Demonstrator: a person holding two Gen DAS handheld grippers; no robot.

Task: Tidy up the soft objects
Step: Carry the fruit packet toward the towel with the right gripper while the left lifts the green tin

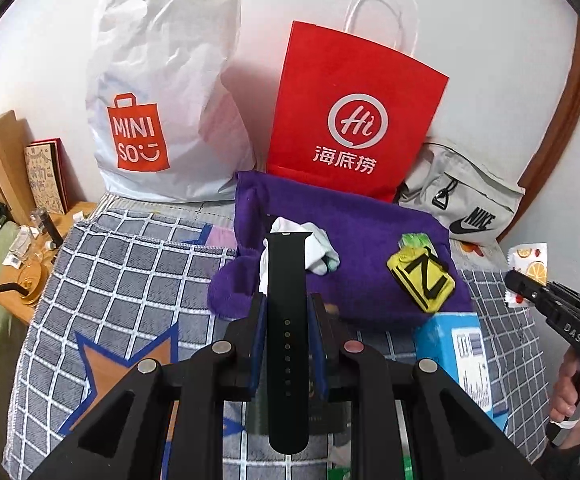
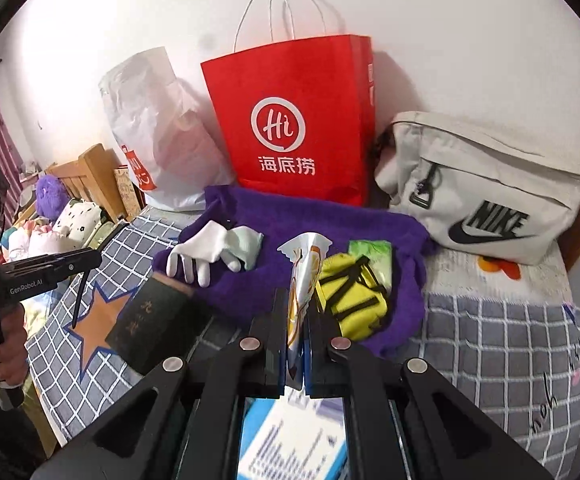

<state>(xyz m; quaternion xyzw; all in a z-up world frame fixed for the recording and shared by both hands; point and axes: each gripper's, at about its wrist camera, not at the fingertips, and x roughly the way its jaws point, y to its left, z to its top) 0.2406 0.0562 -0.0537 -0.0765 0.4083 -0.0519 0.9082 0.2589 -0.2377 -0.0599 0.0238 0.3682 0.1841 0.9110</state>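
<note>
My left gripper (image 1: pixel 287 300) is shut on a black watch strap (image 1: pixel 285 280) and holds it upright above the checked blanket. My right gripper (image 2: pixel 298 300) is shut on a white snack packet with orange slices (image 2: pixel 302 276); the packet also shows in the left wrist view (image 1: pixel 528 262). A purple towel (image 1: pixel 370 220) lies ahead with a white glove (image 2: pixel 209 250), a yellow pouch with black straps (image 2: pixel 350 300) and a green packet (image 2: pixel 376 256) on it.
A red Haidilao paper bag (image 1: pixel 350 112), a white Miniso plastic bag (image 1: pixel 157 100) and a grey Nike bag (image 2: pixel 486 188) stand against the wall. A blue box (image 1: pixel 462 356) and a dark green booklet (image 2: pixel 149 320) lie on the blanket. A wooden bedside table (image 1: pixel 29 264) is left.
</note>
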